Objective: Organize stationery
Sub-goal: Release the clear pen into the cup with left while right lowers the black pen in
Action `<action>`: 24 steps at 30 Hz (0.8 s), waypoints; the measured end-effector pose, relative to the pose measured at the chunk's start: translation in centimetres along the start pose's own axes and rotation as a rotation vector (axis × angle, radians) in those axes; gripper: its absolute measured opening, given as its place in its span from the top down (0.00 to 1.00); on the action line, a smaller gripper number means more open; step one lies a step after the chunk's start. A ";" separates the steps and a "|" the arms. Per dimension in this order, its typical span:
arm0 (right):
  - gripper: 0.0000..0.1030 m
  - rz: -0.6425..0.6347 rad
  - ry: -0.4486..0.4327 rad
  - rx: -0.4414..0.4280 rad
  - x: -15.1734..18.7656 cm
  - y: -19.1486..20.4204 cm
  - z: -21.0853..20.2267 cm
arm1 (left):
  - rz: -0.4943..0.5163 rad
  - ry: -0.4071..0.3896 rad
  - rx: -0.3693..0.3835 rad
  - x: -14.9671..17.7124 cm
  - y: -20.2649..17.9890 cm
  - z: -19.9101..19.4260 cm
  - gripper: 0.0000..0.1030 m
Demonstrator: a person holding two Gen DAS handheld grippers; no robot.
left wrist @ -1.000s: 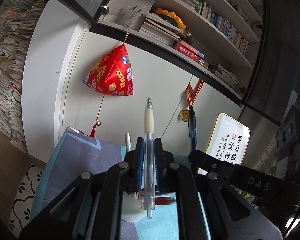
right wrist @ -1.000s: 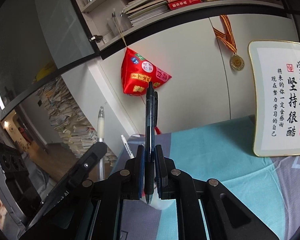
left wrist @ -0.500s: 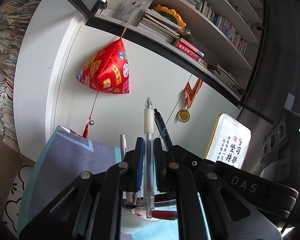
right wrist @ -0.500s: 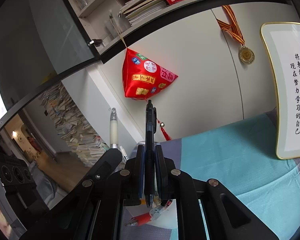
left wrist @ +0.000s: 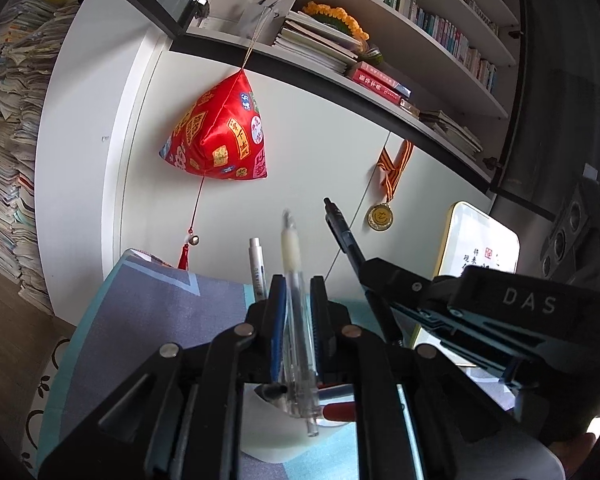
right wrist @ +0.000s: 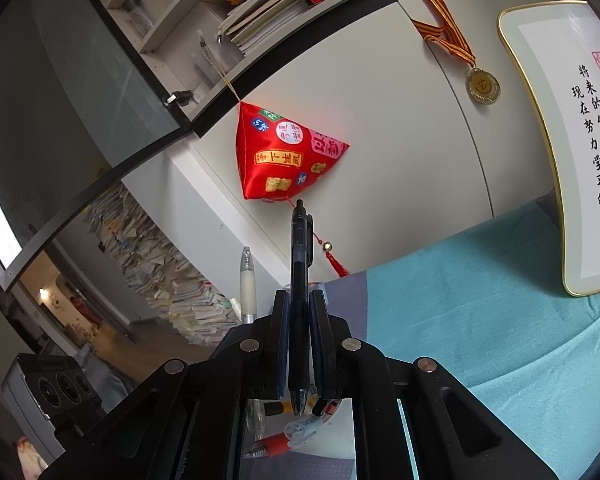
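My left gripper (left wrist: 298,282) is over a white cup (left wrist: 260,436), and its jaws are opening. A clear pen with a cream grip (left wrist: 292,264) stands loose between them, its top blurred and leaning left and its lower end at the cup's mouth. My right gripper (right wrist: 298,294) is shut on a black pen (right wrist: 299,264) held upright, tip just above the same cup (right wrist: 342,436). A red pen (right wrist: 270,448) and other pens lie in the cup. In the left wrist view the right gripper (left wrist: 384,276) is close on the right with its black pen (left wrist: 342,236).
A teal and grey cloth (right wrist: 480,320) covers the table. A framed calligraphy board (right wrist: 572,140) leans at the back right. A red pyramid ornament (left wrist: 220,148) and a medal (left wrist: 380,216) hang on the white cabinet below bookshelves. Stacks of paper (left wrist: 4,140) fill the left.
Both grippers have sunk toward the cup and drawn closer together. The left jaws have parted a little, and the clear pen has tilted and slid lower between them.
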State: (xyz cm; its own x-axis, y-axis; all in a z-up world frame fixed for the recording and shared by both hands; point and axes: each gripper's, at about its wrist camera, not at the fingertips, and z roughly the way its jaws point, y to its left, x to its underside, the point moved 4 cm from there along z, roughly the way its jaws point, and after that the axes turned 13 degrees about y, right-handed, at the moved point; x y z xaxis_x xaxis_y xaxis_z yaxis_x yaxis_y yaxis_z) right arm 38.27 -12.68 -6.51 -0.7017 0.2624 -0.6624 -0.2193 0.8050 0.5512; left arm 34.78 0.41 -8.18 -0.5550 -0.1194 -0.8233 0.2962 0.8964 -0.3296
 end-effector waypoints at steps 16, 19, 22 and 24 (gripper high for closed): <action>0.89 -0.054 0.219 -0.025 0.9 1.1 -2.1 | -0.100 -0.142 0.025 -2.1 2.6 -5.0 0.41; 0.89 -0.033 0.341 -0.042 1.1 1.0 -2.9 | -0.094 -0.168 -0.002 -2.6 3.0 -5.8 0.35; 0.89 -0.034 0.478 -0.016 1.3 1.3 -3.6 | -0.097 -0.159 -0.032 -2.8 3.7 -5.7 0.34; 0.90 -0.036 0.560 0.021 1.6 1.5 -3.7 | -0.110 -0.137 -0.043 -2.9 4.2 -5.4 0.30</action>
State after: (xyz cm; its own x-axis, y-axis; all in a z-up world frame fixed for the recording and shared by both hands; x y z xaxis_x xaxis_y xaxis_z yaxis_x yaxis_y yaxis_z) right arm 34.37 -13.01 -4.85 -0.9482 -0.0834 -0.3065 -0.2400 0.8200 0.5197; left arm 33.43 6.86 -4.70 -0.4701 -0.2722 -0.8396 0.2042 0.8919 -0.4035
